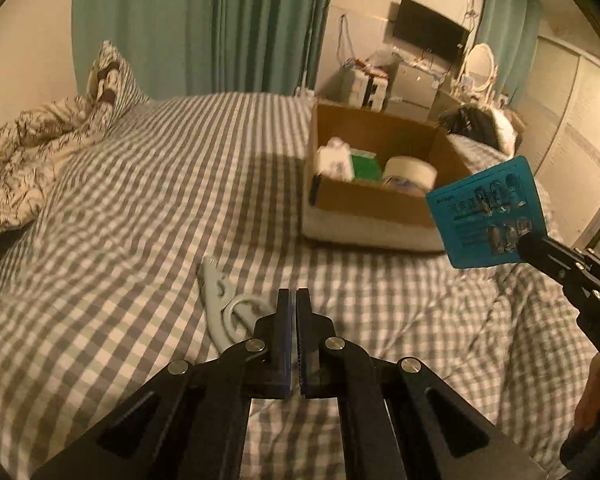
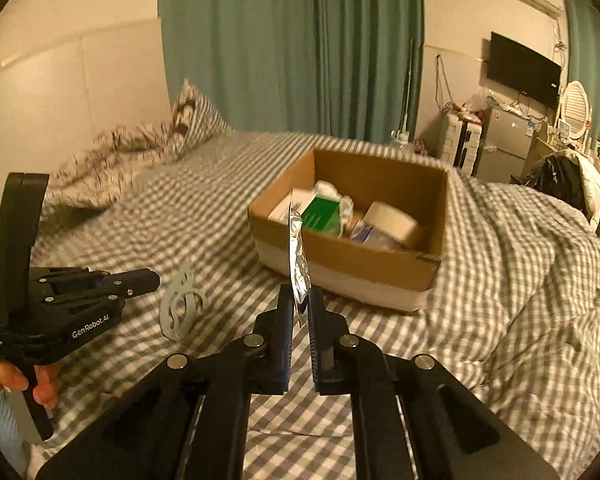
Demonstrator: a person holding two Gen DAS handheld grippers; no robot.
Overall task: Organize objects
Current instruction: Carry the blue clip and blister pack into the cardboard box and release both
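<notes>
My right gripper (image 2: pixel 300 300) is shut on a flat blue blister pack (image 1: pixel 486 214), seen edge-on with its foil back in the right wrist view (image 2: pixel 297 256), and holds it in the air in front of the open cardboard box (image 2: pixel 352 256). The box (image 1: pixel 364 204) sits on the checked bed and holds a green packet (image 2: pixel 320 214), a white tape roll (image 2: pixel 392 220) and other small items. My left gripper (image 1: pixel 293 296) is shut and empty, just above a pale grey plastic hanger-like piece (image 1: pixel 223 304) lying on the bed; the piece also shows in the right wrist view (image 2: pixel 179 304).
The grey-and-white checked bed cover (image 1: pixel 139 208) fills the foreground, with a rumpled patterned duvet (image 1: pixel 27 160) and pillow at the far left. Green curtains, a wall TV (image 2: pixel 522 68), a fridge and a cluttered dresser stand beyond the bed.
</notes>
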